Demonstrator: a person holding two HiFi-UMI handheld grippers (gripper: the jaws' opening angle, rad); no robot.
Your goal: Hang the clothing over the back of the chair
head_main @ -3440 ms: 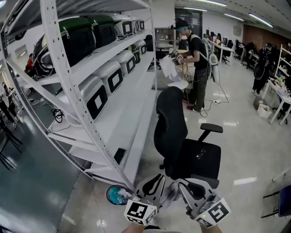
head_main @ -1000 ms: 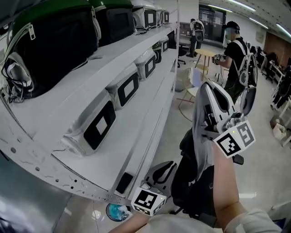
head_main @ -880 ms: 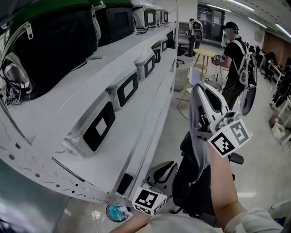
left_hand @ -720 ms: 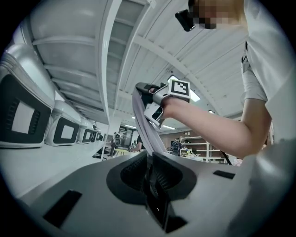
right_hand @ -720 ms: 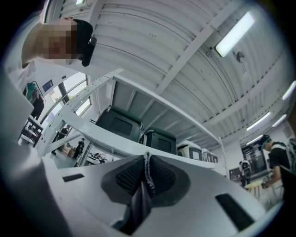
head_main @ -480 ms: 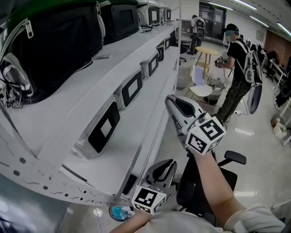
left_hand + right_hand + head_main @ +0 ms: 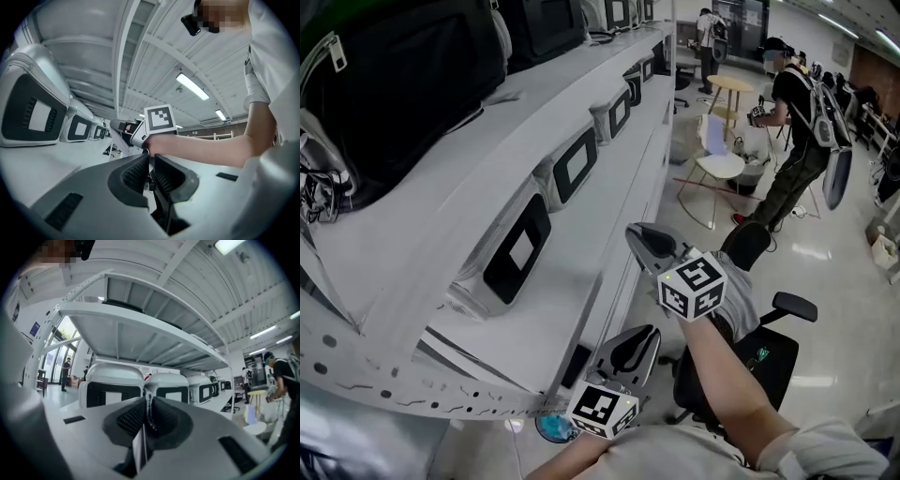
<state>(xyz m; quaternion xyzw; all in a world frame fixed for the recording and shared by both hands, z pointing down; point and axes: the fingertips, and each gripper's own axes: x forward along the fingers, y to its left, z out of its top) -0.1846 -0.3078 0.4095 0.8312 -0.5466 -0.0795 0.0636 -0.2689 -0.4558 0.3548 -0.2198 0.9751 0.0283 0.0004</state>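
Note:
A black office chair (image 7: pixel 748 244) stands to the right of the shelving, its seat (image 7: pixel 769 358) below my right forearm. The grey clothing (image 7: pixel 739 302) shows bunched behind my right gripper's marker cube, close over the chair back; how it lies on the back I cannot tell. My right gripper (image 7: pixel 636 234) points up and left toward the shelves. It is shut on a thin fold of the grey clothing (image 7: pixel 149 414). My left gripper (image 7: pixel 649 330) sits lower, by the shelf edge, its jaws (image 7: pixel 151 157) close together with nothing seen between them.
A white shelving rack (image 7: pixel 581 234) fills the left, carrying grey cases with black screens (image 7: pixel 523 248) and black bags (image 7: pixel 412 75) above. A person with a backpack (image 7: pixel 802 141) stands at the back right by a white chair (image 7: pixel 717 167). A teal object (image 7: pixel 551 429) lies on the floor.
My right gripper has come down and to the left from high above the chair, bringing the grey clothing with it. The left gripper has shifted only a little.

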